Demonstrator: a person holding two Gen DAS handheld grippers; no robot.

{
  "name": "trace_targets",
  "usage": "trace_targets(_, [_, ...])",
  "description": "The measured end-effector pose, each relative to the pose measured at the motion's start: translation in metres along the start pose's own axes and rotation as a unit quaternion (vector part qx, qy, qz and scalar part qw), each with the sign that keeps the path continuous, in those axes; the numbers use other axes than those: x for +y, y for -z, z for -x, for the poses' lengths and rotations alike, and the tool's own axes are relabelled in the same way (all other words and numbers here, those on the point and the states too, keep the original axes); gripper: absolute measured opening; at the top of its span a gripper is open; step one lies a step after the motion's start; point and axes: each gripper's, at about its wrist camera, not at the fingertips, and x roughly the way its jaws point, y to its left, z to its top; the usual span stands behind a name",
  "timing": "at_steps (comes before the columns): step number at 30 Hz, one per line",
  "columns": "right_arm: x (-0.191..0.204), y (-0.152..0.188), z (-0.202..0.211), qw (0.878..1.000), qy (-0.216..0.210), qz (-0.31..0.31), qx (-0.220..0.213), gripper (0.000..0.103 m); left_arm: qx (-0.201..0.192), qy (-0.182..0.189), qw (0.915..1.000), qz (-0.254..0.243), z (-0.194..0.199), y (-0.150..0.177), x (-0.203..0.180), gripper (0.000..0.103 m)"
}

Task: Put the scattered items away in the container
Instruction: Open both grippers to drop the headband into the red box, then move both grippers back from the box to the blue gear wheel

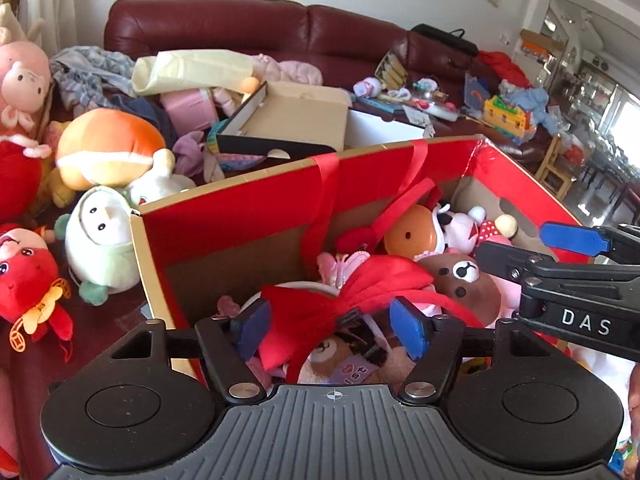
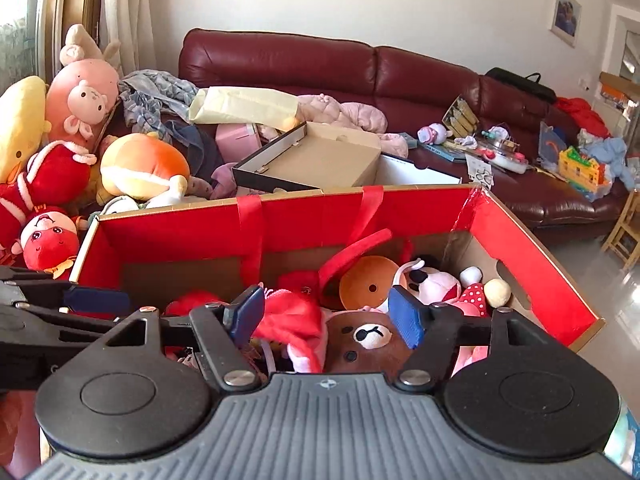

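Plushies: light, soft, squashy, not fragile; pinch a limb, ear or fold of body, nothing slips much. Several already in the red box point(image 2: 532, 240): brown bear point(image 2: 368, 340), red bow point(image 1: 360, 292), cow toy point(image 2: 430, 280). Loose ones lie left of the box on the sofa point(image 2: 280, 60): penguin point(image 1: 100, 240), orange plush point(image 1: 108, 148), red doll point(image 1: 24, 276). Left gripper point(image 1: 332, 330) spread wide over the bow, pads off it, nothing held. Right gripper point(image 2: 326, 314) also released, empty, above the bear. Each claw crowds the other over the box. Tall box wall stands between claws and the loose toys; shoebox point(image 1: 296, 120) and clothes clutter behind.
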Motion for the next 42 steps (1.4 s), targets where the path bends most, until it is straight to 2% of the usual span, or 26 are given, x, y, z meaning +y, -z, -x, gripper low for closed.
trace_targets(16, [-0.047, 0.022, 0.029, 0.998, 0.021, -0.059, 0.007, 0.076, -0.015, 0.021, 0.9985, -0.048, 0.009, 0.005, -0.045, 0.087])
trace_targets(27, [-0.086, 0.052, 0.057, 0.993, 0.061, -0.103, 0.012, 0.077, -0.038, 0.062, 0.9908, -0.114, 0.025, 0.015, -0.089, 0.087])
trace_targets(33, [-0.108, 0.074, 0.074, 0.987, 0.091, -0.129, 0.019, 0.077, -0.042, 0.108, 0.9792, -0.167, 0.036, 0.030, -0.127, 0.087])
trace_targets(38, [-0.129, 0.106, 0.085, 0.978, 0.116, -0.169, 0.036, 0.077, -0.025, 0.150, 0.9612, -0.230, 0.039, 0.056, -0.164, 0.089])
trace_targets(42, [-0.142, 0.140, 0.088, 0.967, 0.134, -0.207, 0.062, 0.077, -0.006, 0.165, 0.9464, -0.278, 0.032, 0.082, -0.191, 0.089])
